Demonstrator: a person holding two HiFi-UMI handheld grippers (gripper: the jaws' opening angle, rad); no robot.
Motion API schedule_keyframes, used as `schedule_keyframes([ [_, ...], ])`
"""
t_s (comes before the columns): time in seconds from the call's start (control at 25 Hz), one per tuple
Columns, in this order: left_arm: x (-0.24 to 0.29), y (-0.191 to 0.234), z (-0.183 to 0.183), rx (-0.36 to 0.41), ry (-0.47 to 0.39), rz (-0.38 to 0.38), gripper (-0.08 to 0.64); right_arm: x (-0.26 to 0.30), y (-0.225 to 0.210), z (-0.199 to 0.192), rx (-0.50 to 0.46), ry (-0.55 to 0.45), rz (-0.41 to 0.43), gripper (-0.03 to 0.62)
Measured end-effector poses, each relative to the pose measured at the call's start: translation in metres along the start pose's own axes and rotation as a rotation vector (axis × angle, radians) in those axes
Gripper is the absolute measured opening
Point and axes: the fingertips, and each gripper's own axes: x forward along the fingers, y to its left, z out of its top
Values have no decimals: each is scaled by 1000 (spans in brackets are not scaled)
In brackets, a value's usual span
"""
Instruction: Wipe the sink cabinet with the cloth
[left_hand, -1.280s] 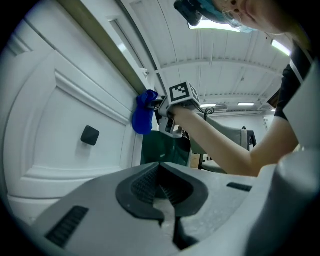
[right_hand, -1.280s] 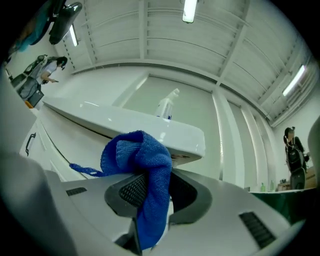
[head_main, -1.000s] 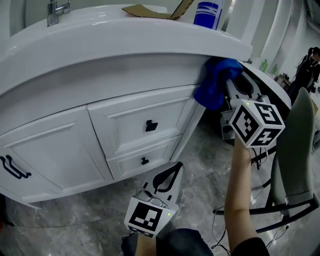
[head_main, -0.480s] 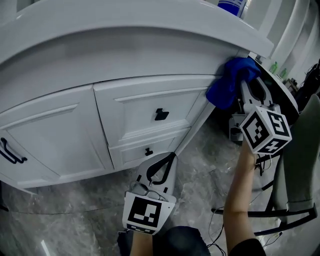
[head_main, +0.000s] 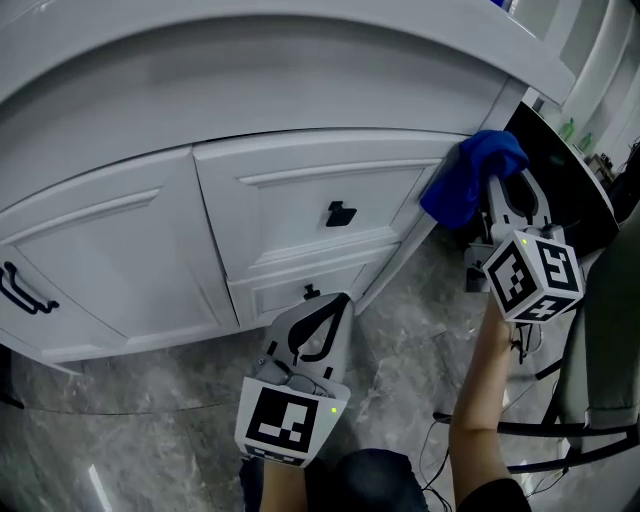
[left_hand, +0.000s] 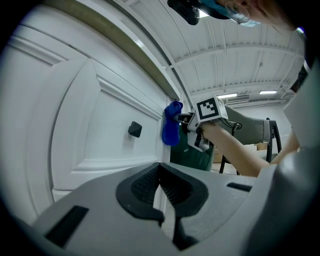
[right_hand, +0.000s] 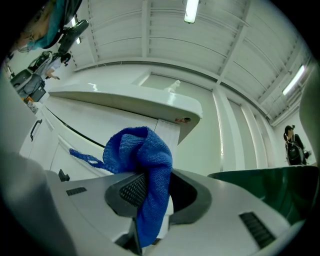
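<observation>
The right tongs (head_main: 497, 188) are clamped on the blue cloth (head_main: 468, 182), which bunches above the jaws and lies against the right front corner of the white cabinet (head_main: 130, 270), just under the overhanging tabletop (head_main: 250, 60). In the right gripper view the cloth (right_hand: 145, 152) fills the gap of the right tongs (right_hand: 149, 187), hanging down between the ribbed pads (right_hand: 134, 189) and covering most of the far one; a thin hem strays to the left across the cabinet front. How much of the cloth actually touches the cabinet cannot be told, as its own folds hide the contact. The left tongs (head_main: 338, 302) are held low before the lower drawer (head_main: 320, 285), apart from it, with the jaws together and nothing between them; the left gripper view shows the tips of the left tongs (left_hand: 160, 166) meeting. The upper drawer (head_main: 300, 215) carries a black knob (head_main: 341, 213); the lower drawer's knob is half hidden behind the left tongs. A black handle (head_main: 25, 290) on the left door is cut off at the edge. The tabletop's upper face lies outside the head view. A dark green thing (right_hand: 280, 187) behind the right tongs is too cropped to name. A chair (head_main: 600, 370) is cut off at the right, above the marbled floor (head_main: 150, 440).
</observation>
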Motion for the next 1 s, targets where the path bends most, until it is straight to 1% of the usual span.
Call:
schedule_keyframes([
  [0.12,0,2,-2,2,7,3,3,-2,3,-9,4,16,12,117],
  [0.48,5,-10,-4,-10,6,-41,3,-5,6,-22,-7,30,5,117],
  [0.76,6,-8,-7,-14,14,-30,3,-8,9,-33,-2,37,7,117],
  [1.0,8,-8,-10,-20,20,-28,3,-10,11,-43,20,44,9,117],
])
